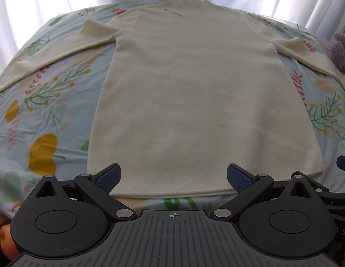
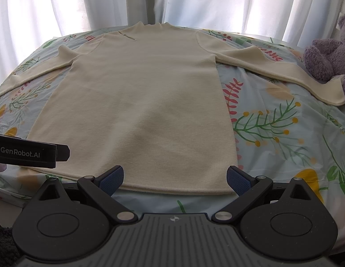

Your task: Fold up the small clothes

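White curtains (image 2: 105, 0) back a floral bed sheet (image 2: 272, 133); cream sweater (image 2: 139, 111) lies flat, sleeves spread, nothing folded yet. Left gripper (image 1: 173, 179) and right gripper (image 2: 174, 180) both spread wide, empty, at the hem.

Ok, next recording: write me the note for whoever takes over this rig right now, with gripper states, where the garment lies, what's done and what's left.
Left gripper: open, empty, at the near hem.
Right gripper: open, empty, at the same hem, further right.
The cream ribbed knit long-sleeved top lies flat on the floral bedsheet, collar at the far end, left sleeve and right sleeve both spread outward.
A purple plush toy sits by the right cuff.
Done: garment laid out smooth. No fold yet.
Left: fold both sleeves in, then fold the body; a guess, nothing has started.
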A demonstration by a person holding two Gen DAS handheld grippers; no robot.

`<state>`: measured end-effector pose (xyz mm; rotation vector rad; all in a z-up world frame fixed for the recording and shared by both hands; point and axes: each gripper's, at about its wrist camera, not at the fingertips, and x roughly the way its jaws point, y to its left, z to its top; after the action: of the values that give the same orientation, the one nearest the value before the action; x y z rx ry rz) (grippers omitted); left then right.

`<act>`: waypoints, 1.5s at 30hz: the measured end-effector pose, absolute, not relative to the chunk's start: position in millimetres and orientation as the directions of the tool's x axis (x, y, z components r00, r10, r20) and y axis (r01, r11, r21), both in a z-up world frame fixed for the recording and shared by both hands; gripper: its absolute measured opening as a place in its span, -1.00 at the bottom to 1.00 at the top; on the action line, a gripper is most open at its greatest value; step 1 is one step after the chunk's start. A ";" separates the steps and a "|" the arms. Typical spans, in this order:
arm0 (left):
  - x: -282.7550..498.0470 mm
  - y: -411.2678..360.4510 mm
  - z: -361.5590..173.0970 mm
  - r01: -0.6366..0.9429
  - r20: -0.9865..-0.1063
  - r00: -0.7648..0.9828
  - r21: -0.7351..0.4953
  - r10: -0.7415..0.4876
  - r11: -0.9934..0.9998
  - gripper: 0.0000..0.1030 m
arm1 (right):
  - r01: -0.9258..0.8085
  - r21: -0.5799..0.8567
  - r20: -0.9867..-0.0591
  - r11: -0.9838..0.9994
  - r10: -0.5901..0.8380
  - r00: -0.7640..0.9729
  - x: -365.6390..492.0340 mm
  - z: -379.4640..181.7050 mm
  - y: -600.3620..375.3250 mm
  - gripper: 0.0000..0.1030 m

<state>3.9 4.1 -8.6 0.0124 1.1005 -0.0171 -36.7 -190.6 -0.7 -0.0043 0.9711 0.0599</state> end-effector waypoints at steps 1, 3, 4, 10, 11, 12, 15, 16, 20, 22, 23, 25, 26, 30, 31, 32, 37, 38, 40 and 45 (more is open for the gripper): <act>4.2 4.1 -8.6 0.021 -0.892 0.453 0.001 -0.008 1.000 1.00 | -0.053 0.024 -0.825 0.998 0.049 0.563 -36.7 -0.7 -190.7 0.92; 4.3 4.2 -8.5 0.020 -0.892 0.452 0.002 -0.008 1.000 1.00 | -0.052 0.026 -0.825 0.998 0.051 0.562 -36.6 -0.8 -191.5 0.92; 4.3 4.1 -8.5 0.020 -0.892 0.452 0.002 -0.008 1.000 1.00 | -0.052 0.028 -0.825 0.998 0.053 0.563 -36.6 -0.9 -191.8 0.92; 4.8 5.4 -8.7 0.017 -0.893 0.451 0.003 -0.005 1.000 1.00 | -0.058 0.034 -0.828 0.998 0.061 0.557 -35.1 -2.5 -191.4 0.92; 5.0 5.6 -8.7 0.017 -0.893 0.451 0.003 -0.005 1.000 1.00 | -0.060 0.037 -0.828 0.998 0.064 0.557 -35.1 -2.4 -191.2 0.92; 5.0 6.0 -8.8 0.017 -0.893 0.450 0.003 -0.005 1.000 1.00 | -0.060 0.038 -0.827 0.997 0.066 0.558 -34.8 -2.2 -191.1 0.92; 4.7 6.4 -8.6 0.014 -0.893 0.449 0.004 -0.003 1.000 1.00 | -0.061 0.037 -0.825 0.997 0.065 0.561 -34.2 -1.8 -191.2 0.92; 4.9 6.8 -8.5 0.013 -0.894 0.449 0.004 -0.003 1.000 1.00 | -0.060 0.039 -0.825 0.997 0.066 0.562 -34.2 -1.7 -191.6 0.92; 5.6 7.1 -8.4 0.016 -0.896 0.444 0.005 -0.003 1.000 1.00 | -0.064 0.043 -0.828 0.997 0.072 0.555 -33.6 -2.5 -191.0 0.92; 7.2 6.4 -8.6 0.017 -0.897 0.442 0.005 -0.003 1.000 1.00 | -0.069 0.047 -0.830 0.997 0.077 0.553 -32.8 -2.8 -190.7 0.92; 8.2 5.8 -8.5 0.018 -0.897 0.441 0.005 -0.004 1.000 1.00 | -0.071 0.049 -0.830 0.996 0.080 0.553 -32.4 -2.8 -190.7 0.92; 9.0 5.6 -8.7 0.019 -0.898 0.440 0.003 -0.005 1.000 1.00 | -0.074 0.051 -0.830 0.996 0.084 0.551 -31.5 -3.5 -190.8 0.92; 9.4 5.4 -8.8 0.020 -0.898 0.440 0.003 -0.006 1.000 1.00 | -0.076 0.054 -0.831 0.996 0.087 0.549 -30.9 -3.9 -191.5 0.92; 10.9 5.0 -9.0 0.016 -0.900 0.436 0.009 0.002 1.000 1.00 | -0.075 0.066 -0.836 0.995 0.096 0.540 -29.3 -6.1 -193.5 0.92; 11.1 5.4 -9.2 0.014 -0.900 0.435 0.010 0.003 1.000 1.00 | -0.075 0.069 -0.837 0.995 0.099 0.539 -28.8 -6.1 -194.7 0.92; 11.8 5.1 -9.4 0.013 -0.901 0.433 0.010 0.004 1.000 1.00 | -0.074 0.073 -0.837 0.995 0.101 0.538 -28.2 -6.2 -195.3 0.92; 14.1 6.7 -11.5 0.006 -0.906 0.423 0.013 0.010 1.000 1.00 | -0.075 0.095 -0.841 0.993 0.121 0.528 -24.8 -8.5 -196.7 0.92; 14.5 7.1 -12.0 0.004 -0.907 0.420 0.013 0.010 1.000 1.00 | -0.077 0.099 -0.840 0.992 0.125 0.528 -24.3 -8.7 -196.7 0.92; 15.4 7.7 -12.9 0.003 -0.910 0.415 0.013 0.011 1.000 1.00 | -0.082 0.102 -0.841 0.991 0.130 0.526 -23.3 -9.2 -196.1 0.92; 17.7 8.7 -14.1 -0.003 -0.913 0.408 0.013 0.013 1.000 1.00 | -0.084 0.108 -0.844 0.991 0.136 0.519 -21.0 -11.0 -196.7 0.92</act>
<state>17.7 8.7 -14.1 0.0101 1.1509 0.0102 -21.0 -196.7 -11.0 0.0558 1.0168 0.1325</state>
